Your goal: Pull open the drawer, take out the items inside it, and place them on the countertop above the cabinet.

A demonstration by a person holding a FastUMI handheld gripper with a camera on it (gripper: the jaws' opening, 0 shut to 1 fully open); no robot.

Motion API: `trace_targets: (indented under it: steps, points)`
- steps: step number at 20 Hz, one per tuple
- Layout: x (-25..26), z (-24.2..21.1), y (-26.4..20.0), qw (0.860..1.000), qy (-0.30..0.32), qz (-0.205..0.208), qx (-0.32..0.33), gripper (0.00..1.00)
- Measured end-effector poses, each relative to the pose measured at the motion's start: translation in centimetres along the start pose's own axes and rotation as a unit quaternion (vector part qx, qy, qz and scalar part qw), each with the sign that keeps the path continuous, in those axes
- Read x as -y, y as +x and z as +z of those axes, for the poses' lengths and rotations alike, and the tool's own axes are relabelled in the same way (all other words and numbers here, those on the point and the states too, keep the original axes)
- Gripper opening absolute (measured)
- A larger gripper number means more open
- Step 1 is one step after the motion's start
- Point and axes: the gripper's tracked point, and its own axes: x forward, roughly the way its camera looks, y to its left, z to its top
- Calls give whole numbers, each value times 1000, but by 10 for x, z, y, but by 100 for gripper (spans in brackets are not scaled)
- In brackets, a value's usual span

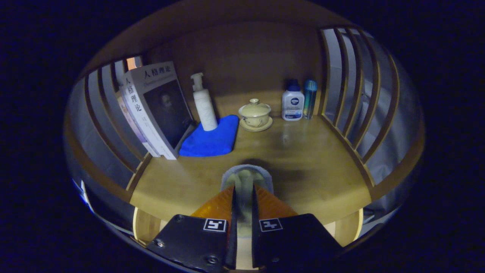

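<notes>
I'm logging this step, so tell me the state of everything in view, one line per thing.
gripper: shut on pale item
pale item: held above countertop
books: leaning against slats
pump bottle: upright on blue cloth
blue cloth: folded, flat
lidded cup: lid on, on saucer
two bottles: upright, capped

The countertop (303, 167) is smooth varnished wood with a soft sheen. At ten o'clock from the gripper (244, 182), whose fingers clamp a pale translucent plastic piece (244, 180), stand glossy paper books (159, 106). At eleven o'clock lies a matt, fuzzy blue cloth (210, 140) under a smooth plastic pump bottle (204, 104). At twelve sits a glazed ceramic cup (255, 113).
</notes>
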Motion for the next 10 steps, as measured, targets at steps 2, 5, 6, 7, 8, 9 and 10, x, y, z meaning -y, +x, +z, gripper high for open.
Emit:
trace_targets:
  steps: [2,5,6,7,8,9,10]
  points:
    - [-1,3,9,1000,-1,2,4,19]
    - [-6,6,23,1000,12,11,8,19]
    - [-6,8,27,1000,15,12,11,19]
    - [-7,9,28,1000,13,15,14,19]
    - [-7,10,29,1000,13,17,16,19]
    - [-7,10,29,1000,15,19,18,19]
    - [-7,10,29,999,19,21,20,19]
